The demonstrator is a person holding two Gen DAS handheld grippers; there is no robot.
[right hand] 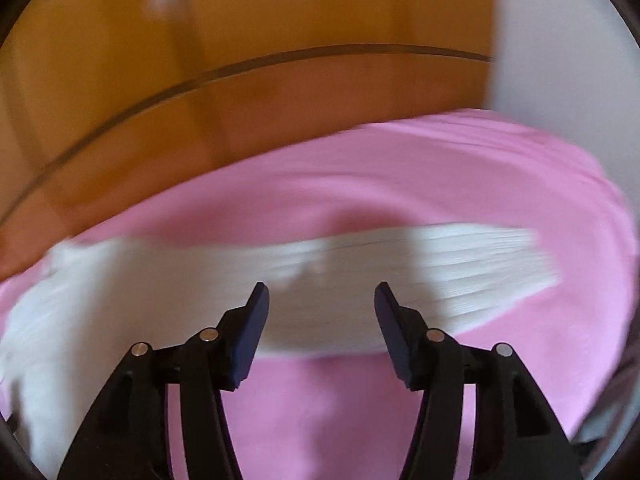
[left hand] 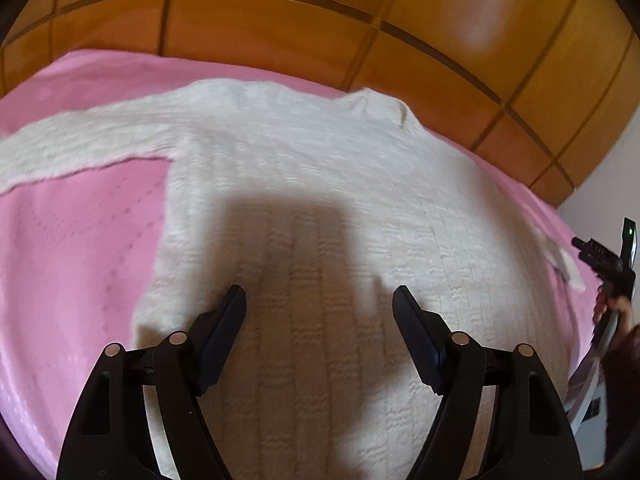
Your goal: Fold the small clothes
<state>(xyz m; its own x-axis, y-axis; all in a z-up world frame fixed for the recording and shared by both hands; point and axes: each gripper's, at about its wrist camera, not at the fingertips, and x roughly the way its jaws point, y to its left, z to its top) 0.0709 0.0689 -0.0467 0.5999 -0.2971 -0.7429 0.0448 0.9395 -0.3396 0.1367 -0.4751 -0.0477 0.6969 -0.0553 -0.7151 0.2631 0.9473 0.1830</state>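
No writing, label, brand, number or sign could be read in either view. The white knitted sweater [left hand: 320, 184] carried only its woven pattern, and the pink bedspread [left hand: 80, 264] showed only rows of stitched dots. A small tag at the sweater's edge in the left wrist view was too blurred to make out.

Pink bed [left hand: 72, 264]; white knit sweater [left hand: 320, 184] spread flat
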